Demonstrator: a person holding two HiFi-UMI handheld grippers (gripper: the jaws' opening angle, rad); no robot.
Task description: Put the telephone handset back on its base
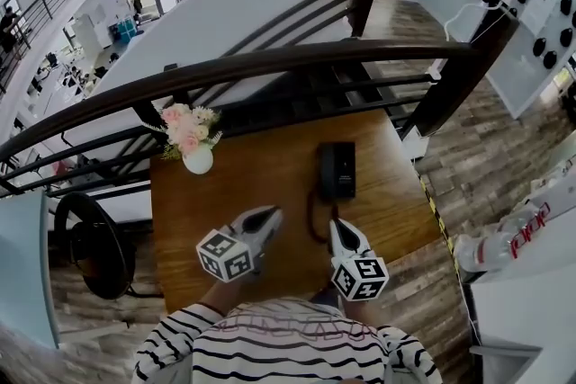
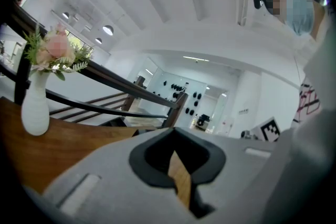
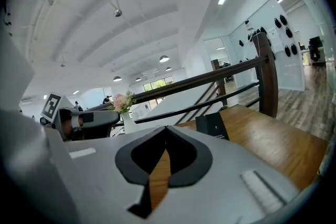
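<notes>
Head view: reads as done or nearly so. Shows the telephone handset (image 1: 327, 170) apparently seated on its base (image 1: 346, 172) at the far middle of the wooden surface (image 1: 225, 211), with the cord (image 1: 314, 216) looping nearward; too small to confirm the seating. Finds the left tongs (image 1: 270, 215) and right tongs (image 1: 337, 227) pinched together, empty, just short of the phone. Leaves only a white vase (image 1: 198, 160) holding pink flowers (image 1: 186, 129).

White vase (image 1: 198, 160) of pink flowers (image 1: 184, 129) is standing on wooden table (image 1: 261, 193)
Dark stair railing (image 1: 270, 65) is curving just behind it
</notes>
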